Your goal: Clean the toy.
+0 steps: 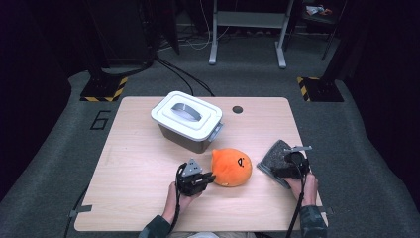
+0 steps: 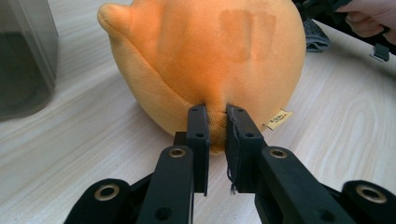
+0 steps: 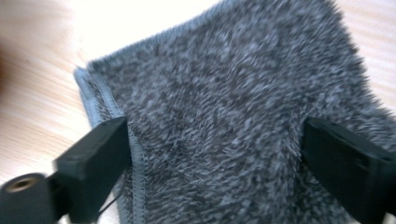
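Wooden table point(image 1: 138, 163), left gripper point(image 2: 215, 122) level, pinching orange plush point(image 2: 205, 56).

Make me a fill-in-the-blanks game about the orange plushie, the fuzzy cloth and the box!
1. The left gripper is pinching the ____ plush toy.
2. The right gripper has its jaws spread wide over a fuzzy ____ cloth.
3. The white lid sits on a grey ____ behind the toy.
4. Everything rests on a light ____ table.

Missing words: orange; grey; box; wooden
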A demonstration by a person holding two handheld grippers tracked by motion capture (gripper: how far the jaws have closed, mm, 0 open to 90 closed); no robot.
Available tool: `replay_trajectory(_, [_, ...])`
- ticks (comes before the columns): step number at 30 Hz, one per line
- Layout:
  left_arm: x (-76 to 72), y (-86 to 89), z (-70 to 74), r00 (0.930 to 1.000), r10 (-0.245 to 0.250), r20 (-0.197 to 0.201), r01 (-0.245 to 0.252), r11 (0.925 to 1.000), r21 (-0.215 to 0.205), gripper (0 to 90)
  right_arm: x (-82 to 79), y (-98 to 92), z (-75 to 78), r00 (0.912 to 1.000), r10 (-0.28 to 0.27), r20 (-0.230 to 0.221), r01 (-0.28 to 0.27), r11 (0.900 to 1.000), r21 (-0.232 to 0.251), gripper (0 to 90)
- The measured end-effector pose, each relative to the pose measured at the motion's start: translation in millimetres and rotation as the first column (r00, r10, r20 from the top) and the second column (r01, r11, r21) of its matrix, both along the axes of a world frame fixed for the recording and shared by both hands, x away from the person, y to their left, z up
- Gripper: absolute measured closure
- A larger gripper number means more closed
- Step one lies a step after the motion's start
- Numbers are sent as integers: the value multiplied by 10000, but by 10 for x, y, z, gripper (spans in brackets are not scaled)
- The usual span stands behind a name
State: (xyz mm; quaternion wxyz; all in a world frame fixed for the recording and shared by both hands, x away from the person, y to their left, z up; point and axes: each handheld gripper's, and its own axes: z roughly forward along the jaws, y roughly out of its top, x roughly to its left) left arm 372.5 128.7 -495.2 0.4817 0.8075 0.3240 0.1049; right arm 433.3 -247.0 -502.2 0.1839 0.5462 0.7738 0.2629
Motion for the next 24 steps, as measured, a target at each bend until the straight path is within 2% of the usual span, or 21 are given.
replay_trajectory(2, [0, -3, 3, 10000, 53, 37, -52, 10000, -45, 802, 17, 17, -48, 9998, -40, -215, 38, 9999, -109, 153])
replay_trajectory(5, [-3, -14, 18, 10000, -54, 47, 54, 10000, -23, 799, 7, 23, -64, 9998, -73, -171, 72, 10000, -54, 204])
replay_trajectory(8, [-3, -15, 14, 10000, 4, 60, -4, 10000, -74, 798, -15, 11, -55, 9999, 109, 5, -109, 9999, -58, 313])
replay_trajectory(13, [-4, -22, 24, 9999, -28, 109, 28, 10000, -12, 796, -59, 6, -36, 9999, 3, 139, -4, 10000, 72, 538])
replay_trajectory(16, [-1, -23, 32, 9999, -56, 119, 56, 10000, -32, 796, -90, 3, -35, 9997, -145, 193, 142, 9998, 137, 630])
replay_trajectory(19, [-6, -32, 46, 9999, -56, 160, 56, 10000, -37, 796, -115, -10, -40, 9994, -185, 308, 178, 9996, 241, 689])
replay_trajectory(20, [-7, -38, 49, 9996, -53, 280, 54, 10000, -18, 796, -124, -14, -41, 9992, -213, 332, 203, 9994, 283, 701])
replay_trajectory(24, [-11, -45, 54, 9994, -64, 326, 63, 10000, 27, 796, -175, -43, -35, 9985, -267, 476, 242, 9983, 527, 725])
